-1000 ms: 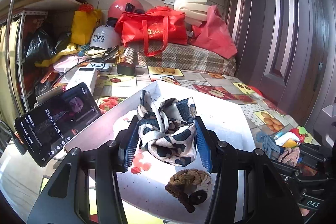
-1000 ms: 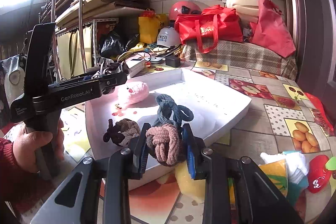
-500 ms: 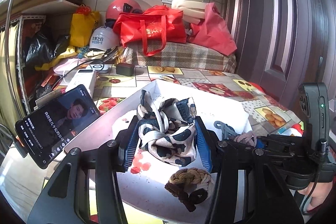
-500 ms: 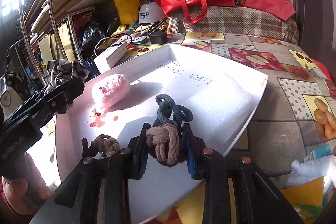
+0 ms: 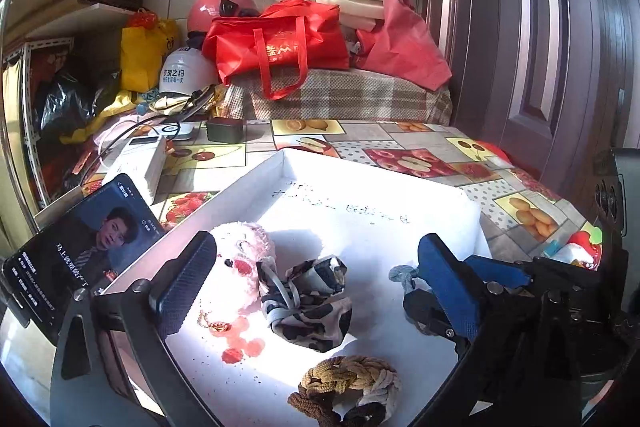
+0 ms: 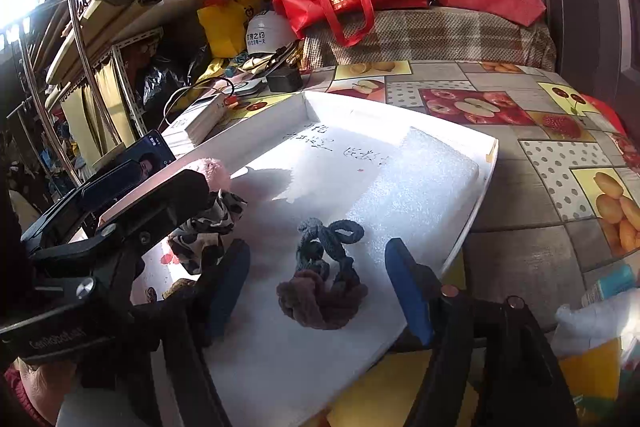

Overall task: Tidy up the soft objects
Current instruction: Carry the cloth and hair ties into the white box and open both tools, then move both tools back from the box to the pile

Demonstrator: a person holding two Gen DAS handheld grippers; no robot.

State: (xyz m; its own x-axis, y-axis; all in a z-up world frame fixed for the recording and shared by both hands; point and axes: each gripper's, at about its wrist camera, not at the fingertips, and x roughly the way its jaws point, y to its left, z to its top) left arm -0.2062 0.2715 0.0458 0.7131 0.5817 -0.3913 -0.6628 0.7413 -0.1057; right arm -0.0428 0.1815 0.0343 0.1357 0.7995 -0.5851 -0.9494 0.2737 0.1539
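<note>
A white shallow tray point(image 5: 372, 187) point(image 6: 440, 155) lies on the fruit-print table. In the left wrist view, my left gripper point(image 5: 316, 271) is open above it, with a black-and-white patterned cloth point(image 5: 308, 303) lying loose between the fingers, beside a pink plush point(image 5: 244, 263). A brown and cream braided rope knot point(image 5: 352, 383) lies nearer. In the right wrist view, my right gripper point(image 6: 316, 283) is open, with a pink and dark blue rope knot point(image 6: 324, 279) lying in the tray between its fingers. The cloth point(image 6: 208, 227) shows at left behind the left gripper.
A phone point(image 5: 80, 259) with a video stands left of the tray. A white power strip point(image 5: 140, 159) and black adapter point(image 5: 225, 131) lie behind. Red bags point(image 5: 280, 47), helmets and foam sit at the back. More soft items point(image 6: 600, 315) lie right of the tray.
Both grippers have opened. The left one let go of the patterned cloth and the right one let go of the rope knot; both now lie in the tray.
</note>
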